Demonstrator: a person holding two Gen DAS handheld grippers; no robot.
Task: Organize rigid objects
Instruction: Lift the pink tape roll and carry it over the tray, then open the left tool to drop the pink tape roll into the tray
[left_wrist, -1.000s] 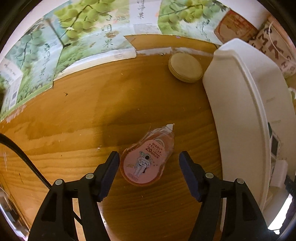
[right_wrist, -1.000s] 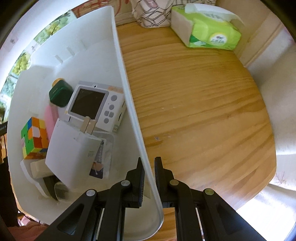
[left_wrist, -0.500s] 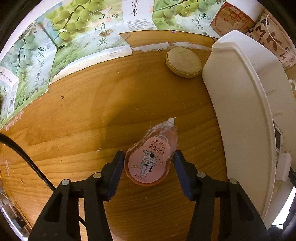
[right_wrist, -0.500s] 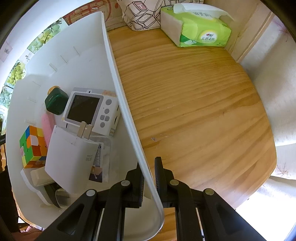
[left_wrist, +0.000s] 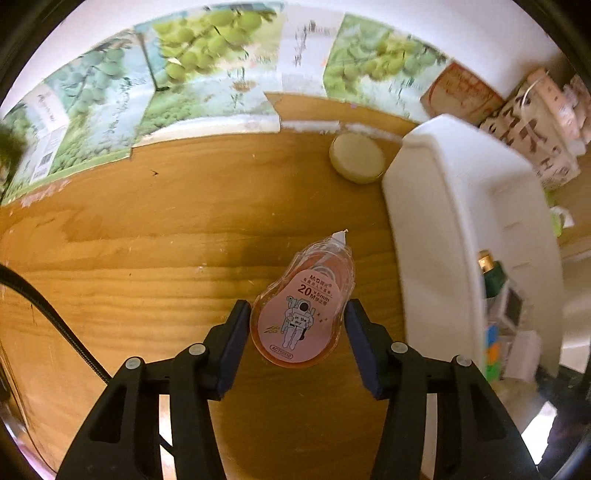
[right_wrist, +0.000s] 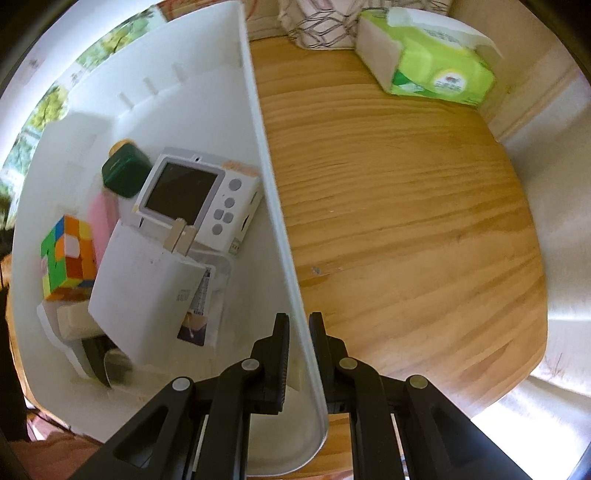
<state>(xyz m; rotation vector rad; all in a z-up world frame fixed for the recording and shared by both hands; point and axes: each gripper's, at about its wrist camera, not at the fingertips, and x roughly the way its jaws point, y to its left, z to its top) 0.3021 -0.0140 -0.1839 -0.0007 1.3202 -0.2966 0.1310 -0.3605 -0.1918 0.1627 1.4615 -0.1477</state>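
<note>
Wooden tabletop fills both wrist views, backed by grape-printed cartons along the wall.

At the left gripper the jaws have just been closing: from a wide stance either side of the correction tape dispenser a second ago, the pads are now drawn in against its pink, rounded body, the left pad touching its edge and the right pad at or just beside the other edge. The dispenser is thus held between the jaws, its clear nose pointing away from the camera toward the wall. Whether it has left the table cannot be told for certain, though the background blur and the wider sweep of table now in view suggest that the hand has begun to rise with it.

Outward from the dispenser, a round tan disc lies near the wall, and the white bin stands just to the right, its outer wall close to the held piece.

At the right gripper nothing has changed: the jaws are nearly shut, clamped on the thin rim of the white bin, one finger inside and one outside. Within the bin are seen a colour cube, a white screened device, a white charger and a dark green bottle.

For the task, the grasp step appears complete; the bin is judged steadied, and the dispenser is ready to be carried over its wall.
</note>
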